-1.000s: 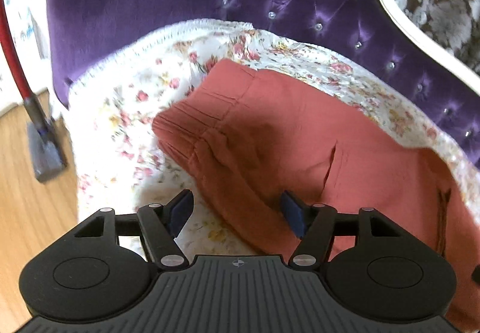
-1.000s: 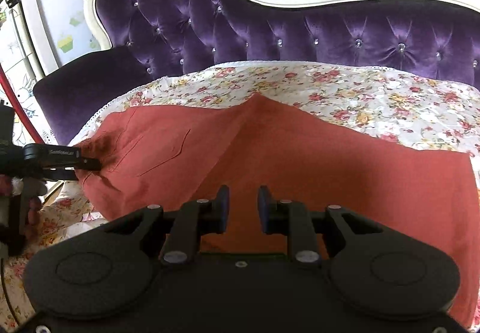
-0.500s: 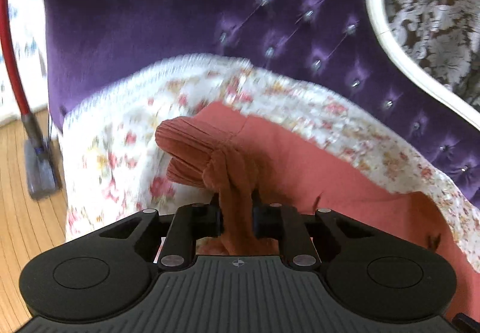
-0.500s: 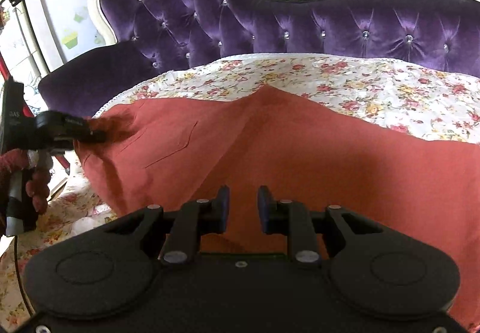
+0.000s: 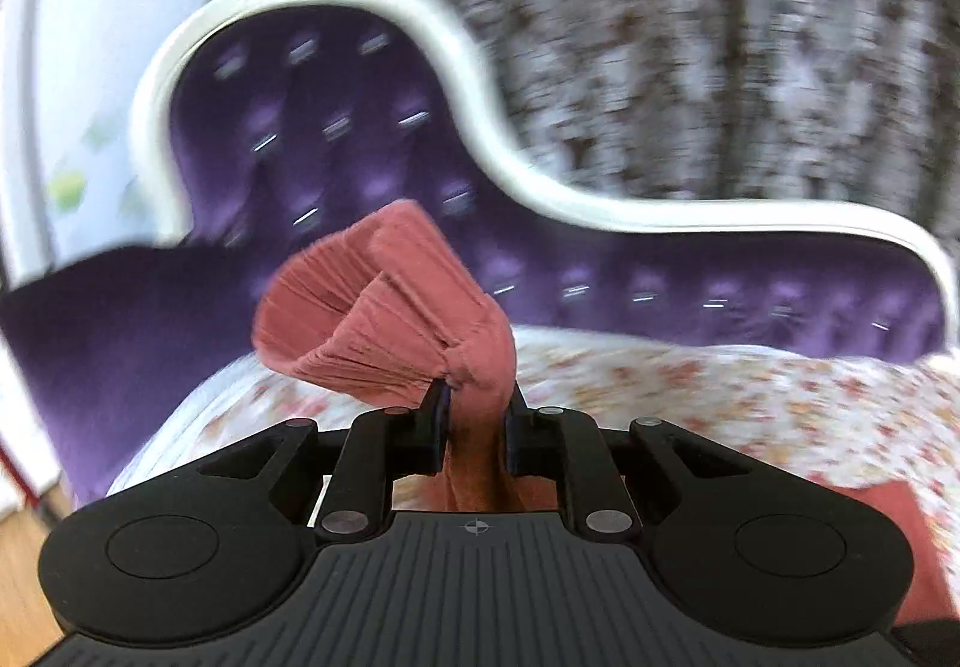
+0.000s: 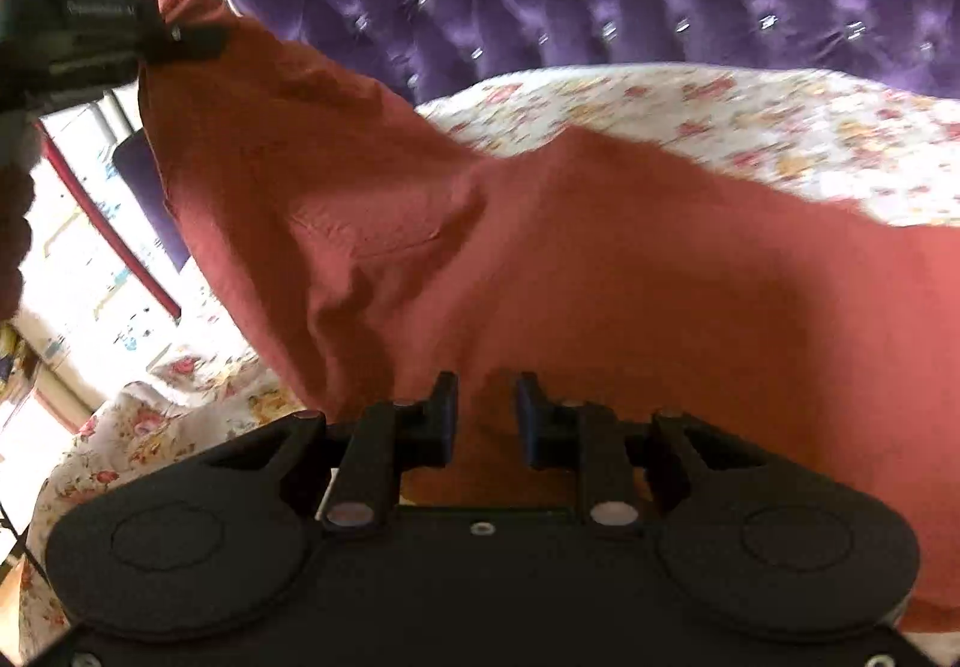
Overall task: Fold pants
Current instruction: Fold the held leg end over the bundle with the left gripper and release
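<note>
Blurred purple tufted sofa back (image 5: 372, 175) and patterned wall in the left wrist view, buttons smeared to streaks. Rust-red pants (image 6: 540, 247) draped over the floral cover (image 6: 750, 126), lower edge hidden behind the right gripper (image 6: 486, 415). Left gripper (image 5: 477, 421) clamped on the gathered waistband, held high off the seat. Right gripper narrowly parted over the cloth; contact hard to judge.

The left gripper (image 5: 477, 415), wide open over the flat pants (image 6: 540, 247) a second ago, now pinches their bunched waistband and holds it high above the floral cover (image 6: 720, 126). The cloth beneath it hangs in a slope instead of lying spread.
</note>
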